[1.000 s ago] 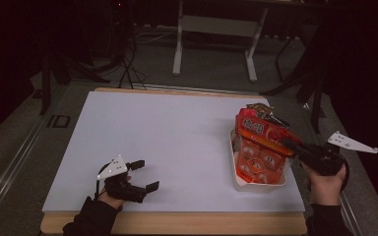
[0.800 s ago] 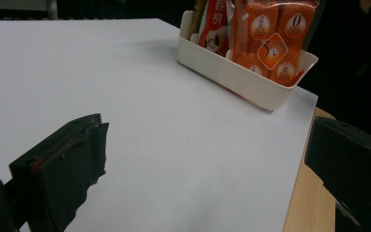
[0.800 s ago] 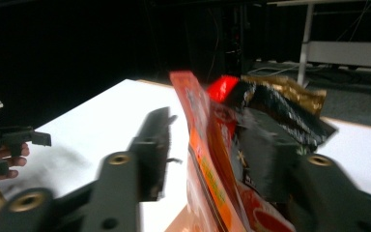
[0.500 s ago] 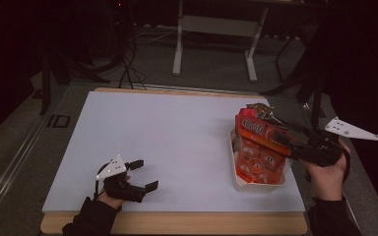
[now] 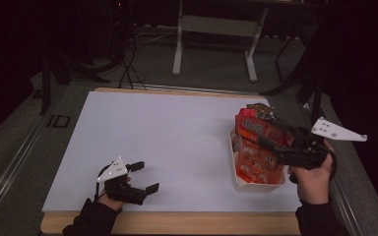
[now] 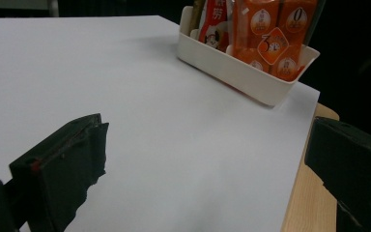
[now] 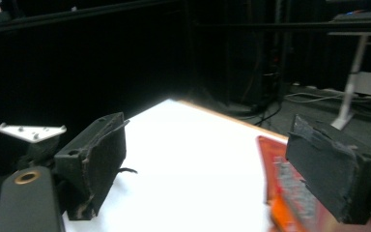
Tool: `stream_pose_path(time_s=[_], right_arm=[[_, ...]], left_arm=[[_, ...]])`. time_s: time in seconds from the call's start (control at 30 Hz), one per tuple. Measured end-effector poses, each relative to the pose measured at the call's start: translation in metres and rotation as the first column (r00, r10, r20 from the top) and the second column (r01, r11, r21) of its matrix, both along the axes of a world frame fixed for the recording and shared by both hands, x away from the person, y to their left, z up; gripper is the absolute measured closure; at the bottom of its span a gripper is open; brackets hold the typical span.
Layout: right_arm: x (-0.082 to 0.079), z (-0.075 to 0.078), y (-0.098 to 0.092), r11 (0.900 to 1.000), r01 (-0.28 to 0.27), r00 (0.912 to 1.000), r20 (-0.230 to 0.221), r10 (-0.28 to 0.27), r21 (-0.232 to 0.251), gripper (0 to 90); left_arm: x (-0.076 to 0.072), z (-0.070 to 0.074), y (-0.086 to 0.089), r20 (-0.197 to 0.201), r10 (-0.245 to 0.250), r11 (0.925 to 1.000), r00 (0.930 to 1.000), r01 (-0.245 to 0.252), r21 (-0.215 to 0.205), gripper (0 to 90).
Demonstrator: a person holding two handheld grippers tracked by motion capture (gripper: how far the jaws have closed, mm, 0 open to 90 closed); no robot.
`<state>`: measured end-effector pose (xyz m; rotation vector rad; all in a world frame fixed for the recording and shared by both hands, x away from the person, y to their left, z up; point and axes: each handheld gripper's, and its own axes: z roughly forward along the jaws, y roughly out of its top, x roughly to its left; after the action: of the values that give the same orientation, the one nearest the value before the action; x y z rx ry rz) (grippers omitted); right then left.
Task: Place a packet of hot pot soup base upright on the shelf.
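From the high view, the right tongs (image 5: pixel 268 135) hang just above the orange packets (image 5: pixel 256 147) standing in the white tray (image 5: pixel 239 183) at the worktop's (image 5: pixel 177 137) right edge; their jaws have just been opening and grip nothing. The left tongs (image 5: pixel 145 177) rest gaping near the front left corner. The left gripper view shows tray (image 6: pixel 232 72) and packets (image 6: pixel 270 38) far off, jaws wide. The right gripper view shows spread jaws, a blurred packet (image 7: pixel 282 193) below.

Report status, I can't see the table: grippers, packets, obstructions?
Left gripper open, resting on mat. Right gripper open, empty, above orange packets in white tray. Nothing in the way.
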<state>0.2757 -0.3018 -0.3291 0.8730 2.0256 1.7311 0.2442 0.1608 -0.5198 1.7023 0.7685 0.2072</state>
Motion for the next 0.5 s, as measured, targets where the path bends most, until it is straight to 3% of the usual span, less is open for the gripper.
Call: stream_pose_path(time_s=[0.23, 0.5], right_arm=[[-0.004, -0.016, 0.021, 0.996, -0.084, 0.9962, -0.022, 0.084, 0.0, 13.7], [-0.004, -0.043, 0.04, 0.991, -0.132, 0.9899, -0.057, 0.13, -0.029, 14.1]], left_arm=[[0.0, 0.0, 0.002, -0.005, 0.006, 1.0, 1.0, -0.006, -0.006, 1.3], [0.0, 0.0, 0.002, -0.004, 0.007, 1.0, 1.0, -0.007, -0.004, 1.4]])
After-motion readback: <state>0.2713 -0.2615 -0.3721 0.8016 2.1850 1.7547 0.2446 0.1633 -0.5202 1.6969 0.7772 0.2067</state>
